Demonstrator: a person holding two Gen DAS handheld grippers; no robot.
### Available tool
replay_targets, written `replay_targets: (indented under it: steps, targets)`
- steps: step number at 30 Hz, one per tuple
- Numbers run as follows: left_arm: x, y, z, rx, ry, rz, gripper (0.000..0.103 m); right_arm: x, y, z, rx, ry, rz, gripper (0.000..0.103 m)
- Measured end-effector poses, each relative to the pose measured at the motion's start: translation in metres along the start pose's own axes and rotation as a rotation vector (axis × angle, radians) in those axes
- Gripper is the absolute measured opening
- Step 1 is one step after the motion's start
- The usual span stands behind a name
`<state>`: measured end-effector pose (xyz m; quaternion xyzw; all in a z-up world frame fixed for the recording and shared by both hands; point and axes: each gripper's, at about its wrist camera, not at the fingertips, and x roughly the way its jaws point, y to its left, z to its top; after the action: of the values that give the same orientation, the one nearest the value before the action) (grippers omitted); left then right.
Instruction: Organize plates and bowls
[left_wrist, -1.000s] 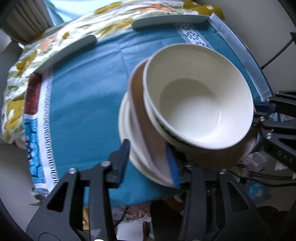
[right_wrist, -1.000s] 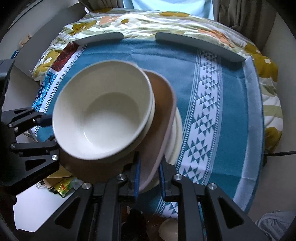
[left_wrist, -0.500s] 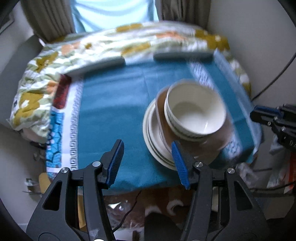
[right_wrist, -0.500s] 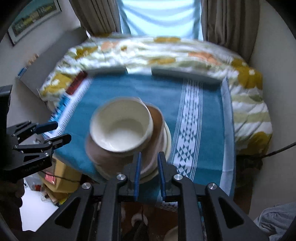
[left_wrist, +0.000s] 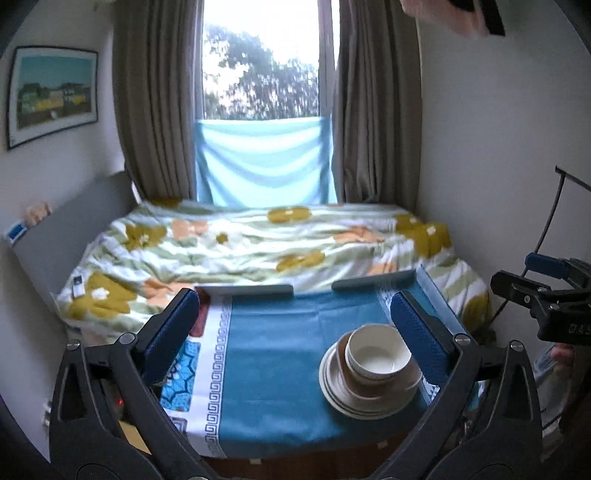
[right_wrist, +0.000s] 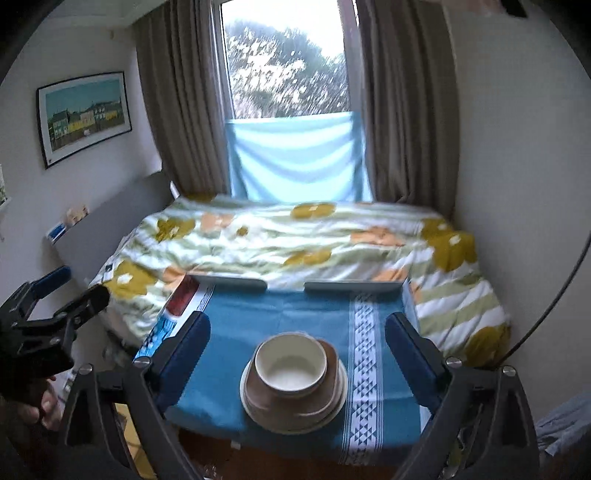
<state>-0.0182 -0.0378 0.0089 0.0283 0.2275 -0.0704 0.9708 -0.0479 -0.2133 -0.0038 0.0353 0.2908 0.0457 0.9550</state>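
A stack of dishes stands near the front edge of the blue-clothed table (left_wrist: 277, 369): cream plates (left_wrist: 334, 397) at the bottom, a brown plate (left_wrist: 391, 387) on them, and nested cream bowls (left_wrist: 378, 356) on top. The stack also shows in the right wrist view, with the bowls (right_wrist: 290, 363) over the brown plate (right_wrist: 266, 400). My left gripper (left_wrist: 293, 339) is open and empty, well back from the stack. My right gripper (right_wrist: 297, 354) is open and empty, also held back from it. The right gripper shows at the edge of the left view (left_wrist: 546, 291).
A bed with a flowered duvet (left_wrist: 258, 243) lies behind the table. Two grey bars (left_wrist: 245, 290) sit at the table's far edge. Curtains and a window (left_wrist: 262, 74) are at the back, walls on both sides. Clutter lies on the floor below the table.
Both grippers have let go of the stack, opened wide and pulled far back and up. The stack now rests on the table by itself.
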Motion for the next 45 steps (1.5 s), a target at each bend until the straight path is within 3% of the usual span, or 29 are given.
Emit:
replay_targets:
  steps: [3, 14, 45]
  targets:
    - [-0.010, 0.002, -0.007, -0.001, -0.018, -0.001, 0.103, -0.009, 0.008, -0.004, 0.016, -0.058, -0.047, 0.102]
    - [-0.034, 0.015, -0.017, -0.037, -0.068, 0.032, 0.103, -0.021, 0.026, -0.013, -0.018, -0.125, -0.135, 0.102]
    - [-0.049, 0.013, -0.015, -0.009, -0.114, 0.067, 0.103, -0.025, 0.035, -0.013, -0.021, -0.130, -0.132, 0.102]
